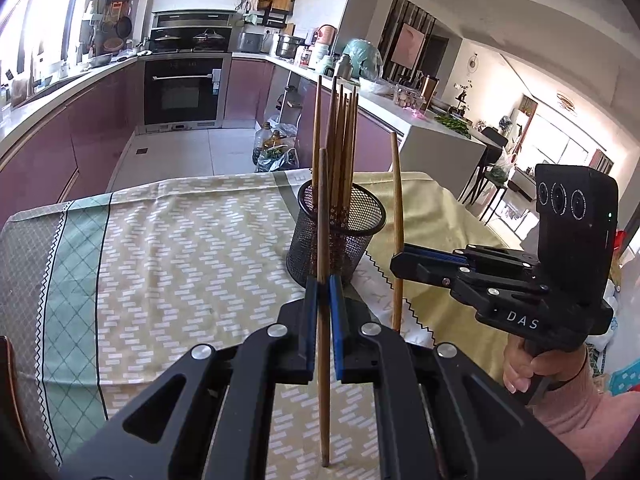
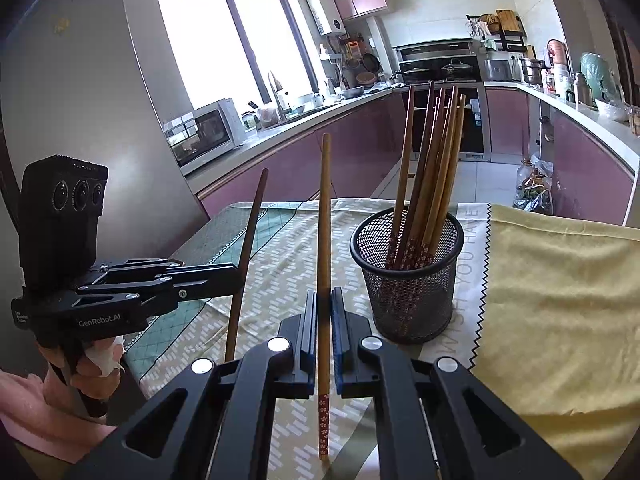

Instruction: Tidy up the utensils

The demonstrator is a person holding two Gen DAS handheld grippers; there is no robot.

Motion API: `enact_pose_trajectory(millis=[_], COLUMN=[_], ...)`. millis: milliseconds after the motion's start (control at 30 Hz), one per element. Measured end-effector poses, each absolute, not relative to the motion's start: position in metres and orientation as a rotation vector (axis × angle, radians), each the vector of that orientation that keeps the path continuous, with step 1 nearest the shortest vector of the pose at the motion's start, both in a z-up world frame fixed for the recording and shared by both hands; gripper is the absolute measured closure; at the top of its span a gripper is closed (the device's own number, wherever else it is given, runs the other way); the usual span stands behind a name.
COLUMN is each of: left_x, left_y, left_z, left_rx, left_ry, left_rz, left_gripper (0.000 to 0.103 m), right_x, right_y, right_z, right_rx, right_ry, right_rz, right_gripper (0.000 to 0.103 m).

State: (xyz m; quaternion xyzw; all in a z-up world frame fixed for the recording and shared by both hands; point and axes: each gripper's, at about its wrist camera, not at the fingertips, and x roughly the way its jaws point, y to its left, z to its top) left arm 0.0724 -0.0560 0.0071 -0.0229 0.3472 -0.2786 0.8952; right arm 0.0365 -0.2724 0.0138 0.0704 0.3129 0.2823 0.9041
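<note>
My left gripper (image 1: 323, 280) is level, jaws pinched on an upright chopstick (image 1: 323, 320) between the blue pads. My right gripper (image 2: 324, 308) sits just beside it, pointing across, jaws likewise clamped on a lighter upright chopstick (image 2: 325, 264). My hand (image 1: 532, 372) wraps the right handle, pink sleeve at the wrist

obstacle: mesh cup (image 2: 406, 276) — chopsticks (image 2: 430, 168) fill the mouth | free: cloth (image 2: 256, 292) left of cup

Black mesh cup (image 2: 408, 280); brown chopsticks (image 2: 432, 160), red floral ends; yellow cloth (image 2: 560, 300); green-patterned tablecloth (image 1: 160, 240).
</note>
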Motion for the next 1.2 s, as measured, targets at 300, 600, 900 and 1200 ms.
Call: enact_pose_trajectory(millis=[300,600,900,1200], left_x=[0.071,0.071,0.070,0.069], left_y=[-0.058,-0.057,-0.058,-0.059], left_z=[0.011,0.013,0.018,0.022], left_rx=[-0.045,-0.049,-0.053,-0.060], left_ry=[0.700,0.689,0.675,0.663], left_rz=[-0.578,-0.581,-0.583,-0.588], left_gripper=[0.096,0.096,0.096,0.096], right_x=[0.036,0.035,0.035,0.034], right_y=[-0.271,-0.274,-0.275,-0.277], right_z=[0.016,0.021,0.023,0.027], right_rx=[0.148,0.154,0.165,0.166], right_ry=[0.634,0.612,0.602,0.591], right_rz=[0.581,0.577,0.580,0.576], right_gripper=[0.097,0.097,0.097,0.097])
